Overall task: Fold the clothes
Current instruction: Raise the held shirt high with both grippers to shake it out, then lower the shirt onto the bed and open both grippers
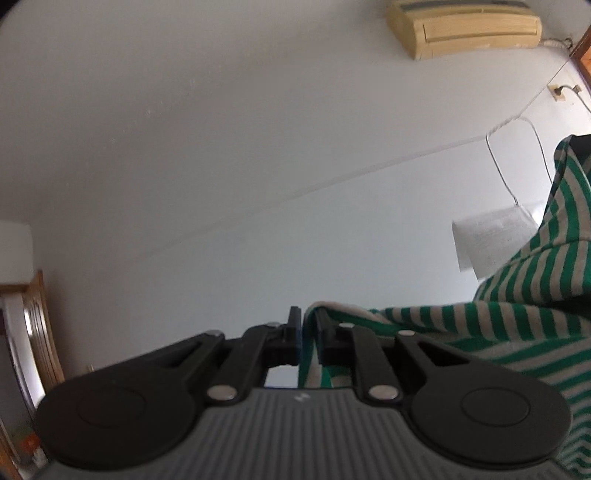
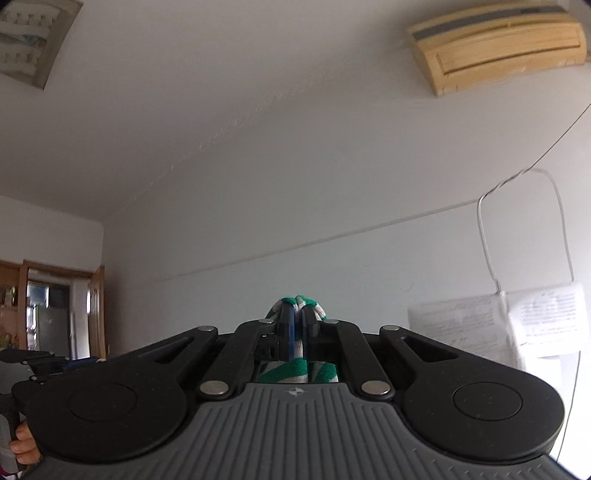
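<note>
1. We see the green-and-white striped garment (image 1: 517, 332) held up in the air in front of a white wall (image 1: 258, 240), both cameras tilted toward the ceiling.
2. Our left gripper (image 1: 308, 332) has its fingers drawn narrow, pinching an edge of the garment; from that pinch the cloth spreads away to the right and rises along the frame's right border.
3. Our right gripper (image 2: 297, 325) is likewise clamped on the garment (image 2: 295, 369), with a small bunch of striped cloth poking above the fingertips and more showing below, between the finger links.
4. Only the left wrist view shows the garment's wide spread; the right wrist view shows just the pinched bunch.
5. Only the right wrist view shows a hand (image 2: 24, 446) at its lower left edge and a ceiling light (image 2: 33, 33).
6. Both views show a beige air conditioner (image 1: 461, 26) high on the wall and papers (image 2: 498, 325) hanging from a wire (image 2: 487, 236).
</note>
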{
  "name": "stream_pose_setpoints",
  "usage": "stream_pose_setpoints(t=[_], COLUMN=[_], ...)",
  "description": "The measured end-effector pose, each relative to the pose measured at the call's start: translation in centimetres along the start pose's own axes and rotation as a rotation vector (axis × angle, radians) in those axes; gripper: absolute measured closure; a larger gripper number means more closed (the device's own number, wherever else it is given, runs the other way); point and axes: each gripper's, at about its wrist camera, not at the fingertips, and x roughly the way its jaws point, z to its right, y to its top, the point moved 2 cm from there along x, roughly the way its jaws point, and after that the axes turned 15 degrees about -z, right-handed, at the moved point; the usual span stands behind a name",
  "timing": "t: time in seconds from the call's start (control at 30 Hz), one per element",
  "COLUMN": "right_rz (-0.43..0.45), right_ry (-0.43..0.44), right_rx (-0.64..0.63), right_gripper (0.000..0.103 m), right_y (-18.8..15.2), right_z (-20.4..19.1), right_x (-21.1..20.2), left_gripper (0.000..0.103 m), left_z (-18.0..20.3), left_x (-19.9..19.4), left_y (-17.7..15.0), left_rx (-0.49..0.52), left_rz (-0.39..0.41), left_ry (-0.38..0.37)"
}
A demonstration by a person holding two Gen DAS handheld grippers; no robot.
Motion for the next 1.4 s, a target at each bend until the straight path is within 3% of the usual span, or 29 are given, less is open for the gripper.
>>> stream_pose_setpoints(t=[0.1,0.23,0.27,0.37,0.43,0.63,0.77,0.83,0.9,0.93,0.97,1.0,1.13,1.27,1.4], right_rz=[-0.097,-0.264,-0.306,-0.425,-0.496,-0.675,-0.761,-0.812,-0.823,-0.819,-0.814,-0.814,-0.972,-1.111,-1.107], right_ry=[0.005,-0.021,-0.028,-0.065,-0.115,-0.308,-0.399,-0.422,-0.435,-0.432,-0.422,-0.408,-0.384,-0.358,-0.337], right_rx=[0.029,0.079,0.091,0.115,0.127,0.184,0.211,0.263,0.348,0.392,0.428,0.455,0.407,0.422,0.507], right_gripper=[0.099,0.099,0.099,0.099,0.099,0.099,0.099,0.093,0.076,0.071,0.059,0.055,0.049,0.046,0.044], right_y=[-2.4,-8.7,-10.3,-15.5,-20.1,-33.5,-40.3,-42.6,-43.8,-44.1,-44.2,-44.5,-47.8,-52.2,-55.2], right_z=[0.5,2.3,2.7,4.0,5.0,9.4,12.1,13.9,16.0,16.8,17.4,17.7,14.4,10.5,8.5], right_x=[2.6,9.2,10.8,16.1,19.9,30.0,33.5,34.1,33.0,31.7,29.8,27.6,20.2,14.2,12.7], left_gripper=[0.089,0.089,0.089,0.09,0.09,0.08,0.077,0.078,0.075,0.071,0.058,0.046,0.045,0.036,0.031], left_z=[1.9,4.1,4.2,4.9,6.4,12.1,15.9,17.5,18.6,18.8,19.0,19.1,19.7,20.5,20.4], left_x=[3.5,10.0,11.9,18.3,22.2,29.4,33.3,34.3,33.9,33.4,32.5,31.6,29.4,28.9,29.0], left_y=[-2.2,-6.5,-7.6,-11.3,-14.2,-24.9,-32.4,-35.4,-37.6,-38.4,-39.2,-39.8,-41.1,-42.4,-43.8], left_rx=[0.045,0.1,0.085,0.059,0.095,0.276,0.354,0.388,0.405,0.406,0.413,0.422,0.407,0.378,0.305], left_rz=[-0.125,-0.24,-0.279,-0.427,-0.505,-0.669,-0.801,-0.846,-0.859,-0.854,-0.849,-0.841,-0.822,-0.84,-0.894], left_ry=[-0.005,0.06,0.041,-0.045,-0.093,-0.287,-0.443,-0.535,-0.654,-0.713,-0.766,-0.804,-0.96,-0.998,-1.032])
